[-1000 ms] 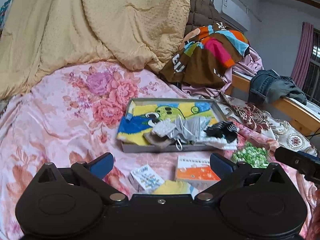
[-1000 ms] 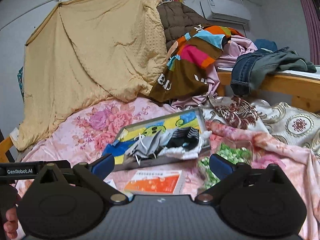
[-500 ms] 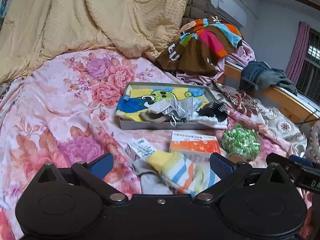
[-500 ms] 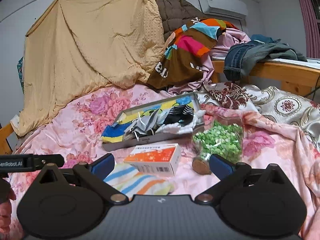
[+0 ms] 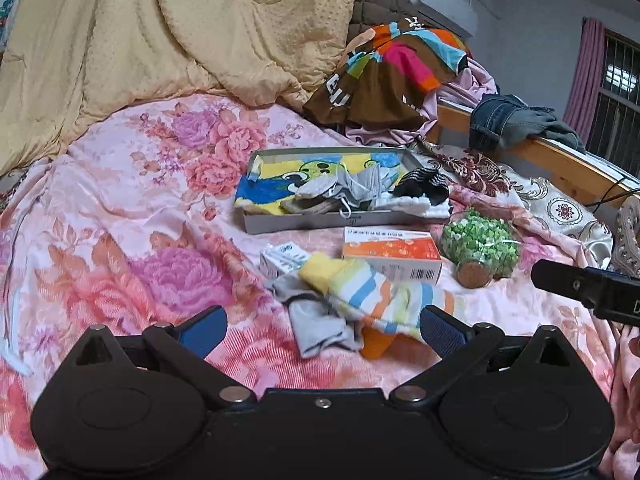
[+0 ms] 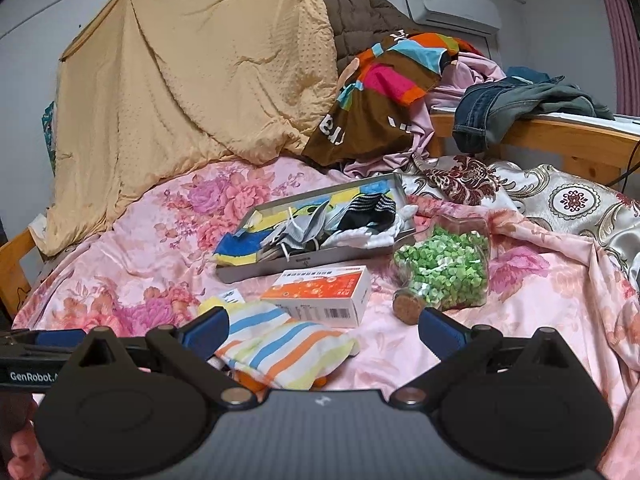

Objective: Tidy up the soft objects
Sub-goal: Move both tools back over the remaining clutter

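A striped yellow, blue and orange sock [image 5: 380, 294] [image 6: 280, 344] lies on the pink floral bedspread, partly over a grey sock [image 5: 320, 320]. Behind them a shallow grey tray [image 5: 320, 222] [image 6: 304, 259] holds a cartoon towel, grey cloths, a black striped sock [image 5: 422, 186] and a white cloth. My left gripper [image 5: 322, 330] is open just in front of the two socks, touching nothing. My right gripper [image 6: 322, 328] is open too, with the striped sock lying between and below its fingers.
An orange-and-white box [image 5: 392, 254] [image 6: 324, 294], a small white box [image 5: 282, 260] and a corked jar of green bits [image 5: 480, 246] [image 6: 444, 272] lie by the tray. A tan quilt [image 5: 180, 40], piled clothes and a wooden rail [image 6: 560, 140] bound the back.
Both grippers have pulled back and tipped down over the second. The striped and grey socks, hidden at first, now show in full in front of the boxes.
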### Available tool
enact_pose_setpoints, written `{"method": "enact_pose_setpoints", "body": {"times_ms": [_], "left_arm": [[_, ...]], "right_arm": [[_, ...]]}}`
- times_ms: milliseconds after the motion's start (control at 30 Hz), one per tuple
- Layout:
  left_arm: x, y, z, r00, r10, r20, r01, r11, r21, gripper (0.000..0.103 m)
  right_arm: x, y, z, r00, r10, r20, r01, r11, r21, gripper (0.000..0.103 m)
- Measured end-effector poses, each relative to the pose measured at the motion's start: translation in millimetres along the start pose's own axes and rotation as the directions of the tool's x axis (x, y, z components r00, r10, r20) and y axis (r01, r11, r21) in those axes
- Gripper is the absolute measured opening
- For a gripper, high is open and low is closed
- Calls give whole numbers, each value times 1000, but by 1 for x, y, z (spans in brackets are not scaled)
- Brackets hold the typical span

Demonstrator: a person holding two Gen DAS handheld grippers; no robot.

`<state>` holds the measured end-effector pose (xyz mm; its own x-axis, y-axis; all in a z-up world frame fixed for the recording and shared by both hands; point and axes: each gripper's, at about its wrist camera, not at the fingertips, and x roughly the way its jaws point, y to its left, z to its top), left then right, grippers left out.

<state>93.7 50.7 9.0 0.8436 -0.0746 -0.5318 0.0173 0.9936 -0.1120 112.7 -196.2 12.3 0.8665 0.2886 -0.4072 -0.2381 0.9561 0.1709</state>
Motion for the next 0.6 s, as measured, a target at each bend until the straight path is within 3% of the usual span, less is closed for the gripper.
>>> {"method": "enact_pose_setpoints", "body": {"times_ms": [433, 600], "left_arm": [[-6, 20, -21, 1000, 25, -14, -25, 999, -29, 102], [-2, 25, -24, 999, 48, 1, -48, 999, 11, 102]], "right_arm": [[0, 15, -14, 999, 13, -36, -14, 999, -35, 103], [-1, 18, -17, 999, 38, -29, -39, 998, -45, 103]]}}
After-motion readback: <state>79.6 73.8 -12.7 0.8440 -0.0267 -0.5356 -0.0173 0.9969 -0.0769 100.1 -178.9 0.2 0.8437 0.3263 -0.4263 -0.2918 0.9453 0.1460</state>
